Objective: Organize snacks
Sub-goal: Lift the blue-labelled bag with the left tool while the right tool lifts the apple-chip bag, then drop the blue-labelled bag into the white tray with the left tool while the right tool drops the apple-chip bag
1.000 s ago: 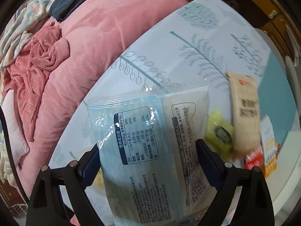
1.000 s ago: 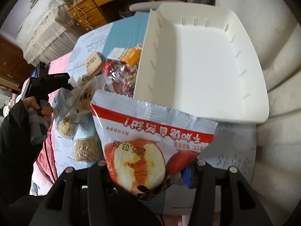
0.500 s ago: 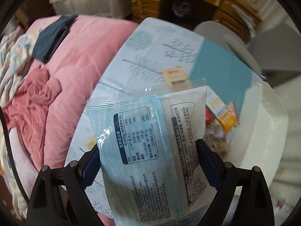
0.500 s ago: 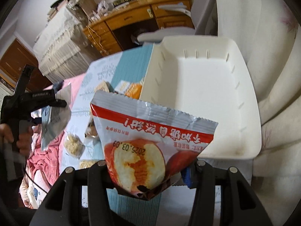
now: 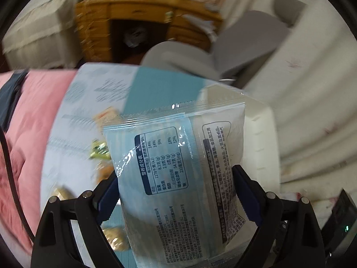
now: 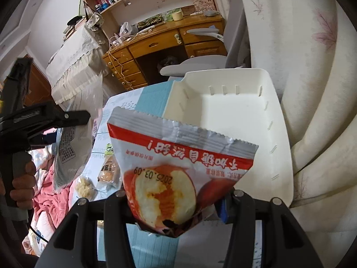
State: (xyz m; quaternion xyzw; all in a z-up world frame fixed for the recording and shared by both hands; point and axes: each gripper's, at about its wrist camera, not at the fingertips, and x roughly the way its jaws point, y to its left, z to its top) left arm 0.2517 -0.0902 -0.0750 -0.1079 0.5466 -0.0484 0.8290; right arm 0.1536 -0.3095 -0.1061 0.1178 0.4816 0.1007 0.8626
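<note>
My left gripper (image 5: 176, 189) is shut on a pale blue snack packet (image 5: 178, 163) with a nutrition label, held up in the air; it also shows in the right wrist view (image 6: 71, 151). My right gripper (image 6: 171, 203) is shut on a red and silver apple-chip packet (image 6: 176, 172), held above the table in front of the white bin (image 6: 281, 134). The bin is empty inside and also shows behind the blue packet in the left wrist view (image 5: 263, 134). Several small snacks (image 6: 107, 172) lie on the table left of the bin.
The table has a pale patterned cloth with a teal strip (image 6: 154, 93). A pink blanket (image 5: 26, 120) lies to the left, a cream cushion (image 6: 316, 89) to the right. A grey chair (image 6: 200, 64) and wooden desk (image 6: 156, 42) stand beyond the table.
Both grippers have risen with their packets. The left gripper has swung right, from over the pink blanket and table to face the white bin. The right view now shows more of the room.
</note>
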